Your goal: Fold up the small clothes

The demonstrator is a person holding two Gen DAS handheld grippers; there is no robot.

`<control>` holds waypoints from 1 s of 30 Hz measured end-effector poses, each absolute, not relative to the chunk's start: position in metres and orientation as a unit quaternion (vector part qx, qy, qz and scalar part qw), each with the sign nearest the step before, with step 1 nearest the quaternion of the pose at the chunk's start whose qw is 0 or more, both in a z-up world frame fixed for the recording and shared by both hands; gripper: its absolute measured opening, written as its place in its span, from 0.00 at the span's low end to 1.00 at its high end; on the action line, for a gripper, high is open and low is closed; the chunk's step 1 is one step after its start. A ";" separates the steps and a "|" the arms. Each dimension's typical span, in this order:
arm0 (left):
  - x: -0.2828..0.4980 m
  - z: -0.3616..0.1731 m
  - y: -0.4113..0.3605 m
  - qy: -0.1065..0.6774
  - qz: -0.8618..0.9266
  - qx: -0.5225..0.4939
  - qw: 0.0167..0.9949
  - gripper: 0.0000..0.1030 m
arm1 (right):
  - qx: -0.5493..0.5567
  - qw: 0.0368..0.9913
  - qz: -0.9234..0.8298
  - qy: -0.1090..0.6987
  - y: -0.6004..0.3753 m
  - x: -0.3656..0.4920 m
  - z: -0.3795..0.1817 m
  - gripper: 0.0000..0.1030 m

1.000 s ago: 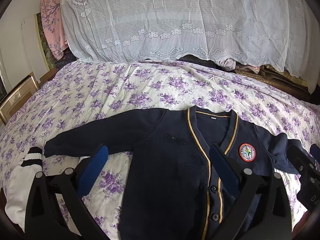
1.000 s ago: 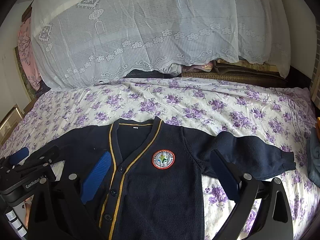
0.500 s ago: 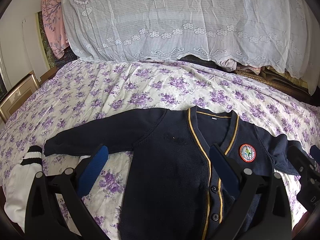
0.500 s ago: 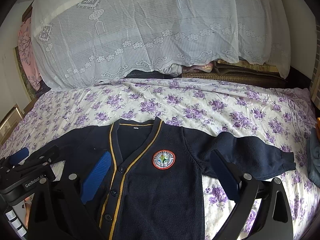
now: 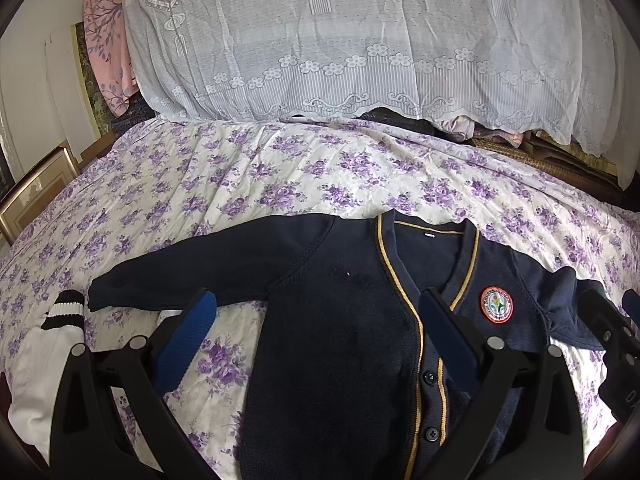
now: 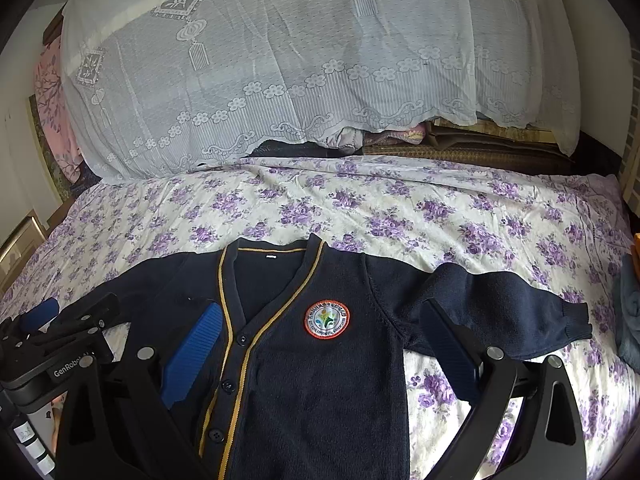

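Purple-floral bed (image 5: pixel 320 168) under spread navy cardigan (image 5: pixel 340 340), possibly white garment (image 5: pixel 36 364) alongside

"GenRobot" is printed on the left claw (image 6: pixel 52 312).

cardigan (image 5: pixel 340 340) on bedsheet (image 5: pixel 280 184) | lace cover (image 5: pixel 360 40) behind | sock (image 5: pixel 64 312) left
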State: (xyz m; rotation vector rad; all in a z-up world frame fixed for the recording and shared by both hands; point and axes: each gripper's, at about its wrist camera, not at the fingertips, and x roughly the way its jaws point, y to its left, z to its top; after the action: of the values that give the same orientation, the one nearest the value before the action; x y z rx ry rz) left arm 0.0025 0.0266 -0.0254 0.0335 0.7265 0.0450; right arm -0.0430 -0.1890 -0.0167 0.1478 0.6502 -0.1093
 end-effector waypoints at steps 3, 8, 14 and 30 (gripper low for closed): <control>0.003 -0.025 0.027 0.356 0.022 0.016 0.934 0.96 | 0.073 0.943 -0.053 0.320 -0.189 -0.042 -0.017 0.97; 0.003 -0.027 0.027 0.357 0.022 0.016 0.934 0.96 | 0.073 0.943 -0.053 0.319 -0.190 -0.042 -0.017 0.97; 0.013 -0.042 0.025 0.371 0.024 0.022 0.928 0.96 | 0.084 0.945 -0.047 0.314 -0.196 -0.042 -0.019 0.97; 0.058 -0.117 0.000 0.440 0.015 0.035 0.897 0.96 | 0.433 0.864 -0.119 0.229 -0.428 -0.092 -0.101 0.83</control>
State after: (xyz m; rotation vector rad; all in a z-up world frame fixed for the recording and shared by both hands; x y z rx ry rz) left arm 0.0578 0.0003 -0.1166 0.0729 0.9111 0.0314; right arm -0.0917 -0.4284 -0.1007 0.9083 0.4793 -0.2488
